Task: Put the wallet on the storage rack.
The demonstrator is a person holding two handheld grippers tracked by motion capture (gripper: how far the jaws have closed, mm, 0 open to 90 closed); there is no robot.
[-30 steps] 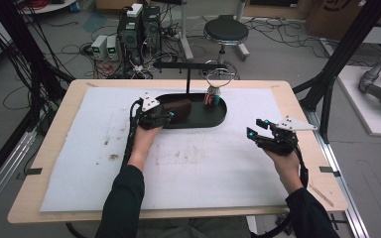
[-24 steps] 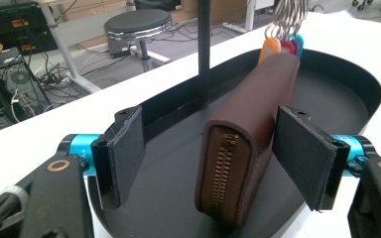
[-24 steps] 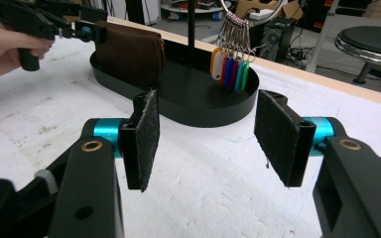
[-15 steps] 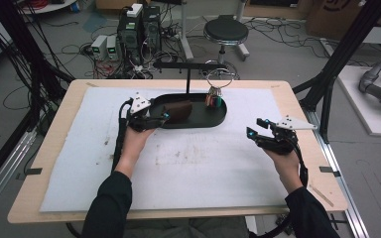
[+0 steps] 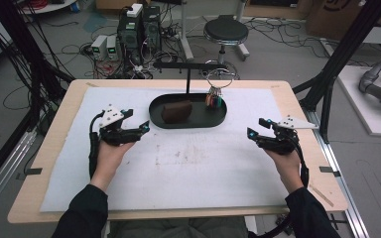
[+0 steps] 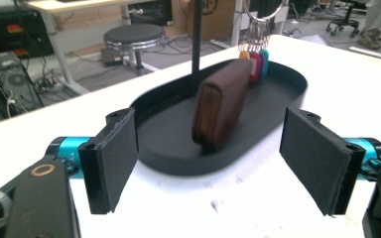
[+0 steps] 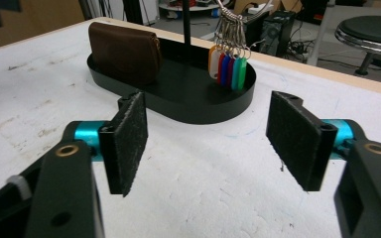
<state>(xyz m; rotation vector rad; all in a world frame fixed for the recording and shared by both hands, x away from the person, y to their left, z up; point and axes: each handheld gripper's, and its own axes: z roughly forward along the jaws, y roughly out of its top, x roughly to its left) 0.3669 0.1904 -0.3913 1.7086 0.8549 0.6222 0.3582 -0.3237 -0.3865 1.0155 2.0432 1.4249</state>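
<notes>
Flanking one black tray (image 5: 154, 115) with one brown wallet (image 5: 176, 111): two empty claws, left (image 5: 140, 128) and right (image 5: 256, 128), both spread wide.

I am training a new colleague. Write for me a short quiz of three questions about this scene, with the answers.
1. True or false: the left gripper holds the brown wallet.
2. Where does the wallet stand?
A. in the black tray
B. on the white mat
C. on the stool
3. Fill in: the coloured key tags hang from a metal ____.

Key: 1 false, both grippers are open; 2 A; 3 ring.
</notes>
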